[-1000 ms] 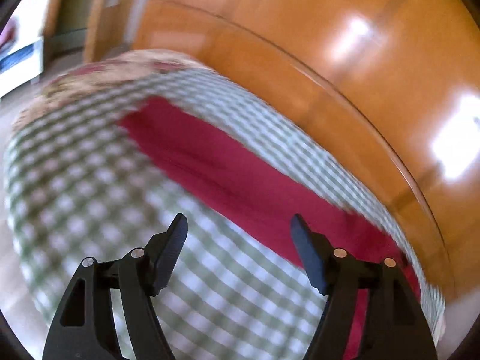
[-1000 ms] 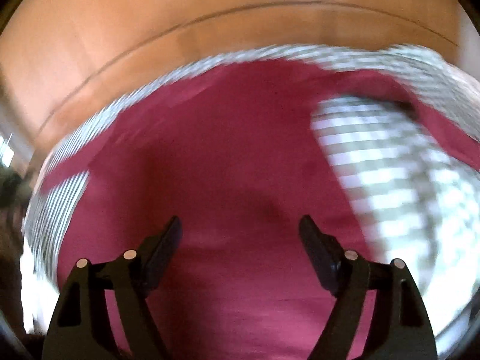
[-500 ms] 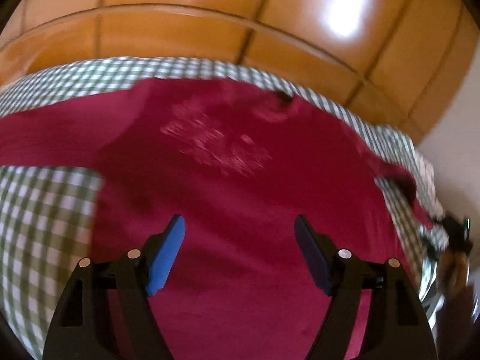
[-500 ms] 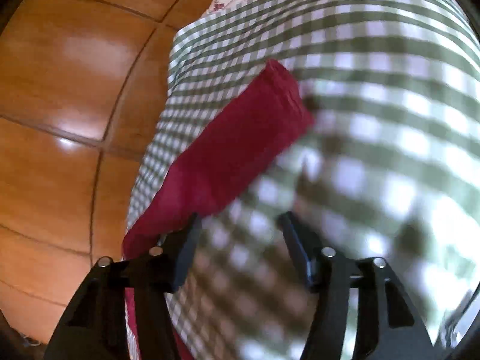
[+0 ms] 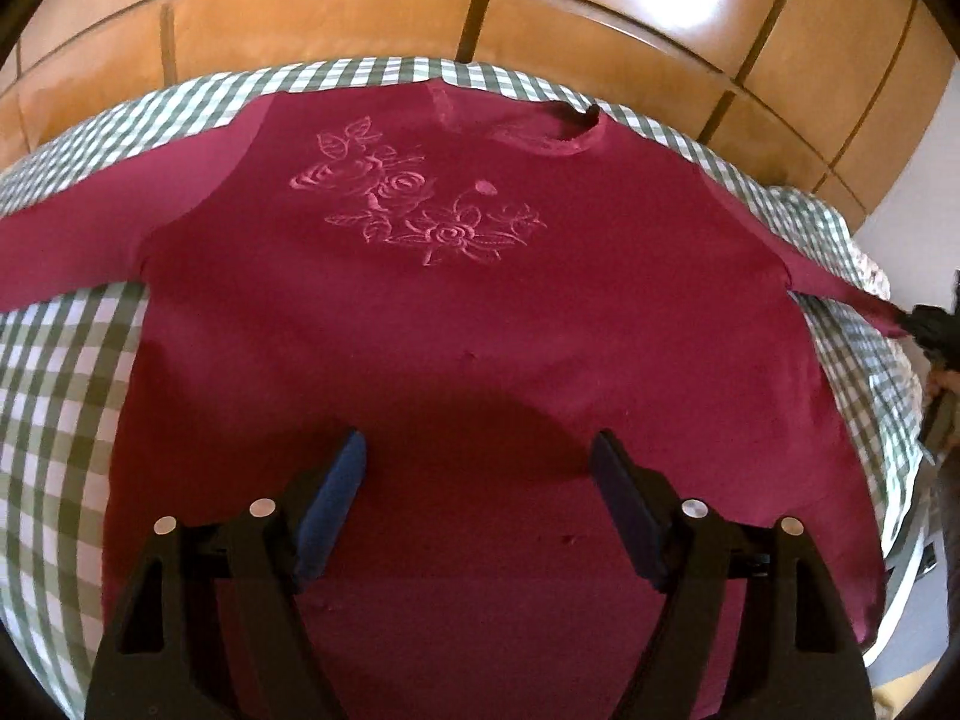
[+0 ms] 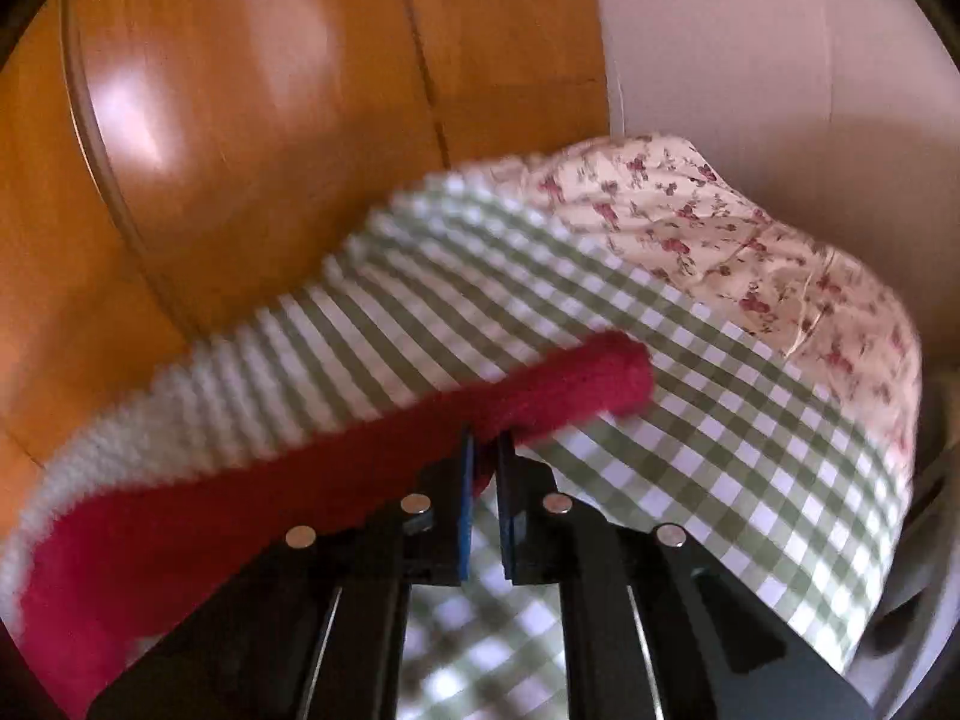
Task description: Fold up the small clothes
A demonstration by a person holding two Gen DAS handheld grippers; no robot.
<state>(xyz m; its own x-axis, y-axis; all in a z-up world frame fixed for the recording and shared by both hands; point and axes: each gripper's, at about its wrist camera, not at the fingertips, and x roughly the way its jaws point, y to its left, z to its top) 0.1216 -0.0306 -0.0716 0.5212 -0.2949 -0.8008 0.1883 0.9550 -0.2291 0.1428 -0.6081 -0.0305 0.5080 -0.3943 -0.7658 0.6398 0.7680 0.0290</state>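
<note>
Red shirt (image 5: pixel 468 324) lay flat, front up, on the checked cloth (image 5: pixel 54 396), neck hole toward 12 o'clock and one sleeve out at 9 o'clock. Left gripper (image 5: pixel 478 468) hung over the lower body of the shirt, jaws apart, nothing between them. Right gripper (image 6: pixel 485 462) was clamped together on the other sleeve (image 6: pixel 540 390), near its cuff end, cuff poking out toward 2 o'clock. Risks, as I judged them: thin pinch of fabric could slip out when pulled across; a hard pull with no left hold could drag the whole shirt askew; the checked cloth could bunch underneath. Floral fabric (image 6: pixel 720 222) sat at 1 o'clock, near the edge.
</note>
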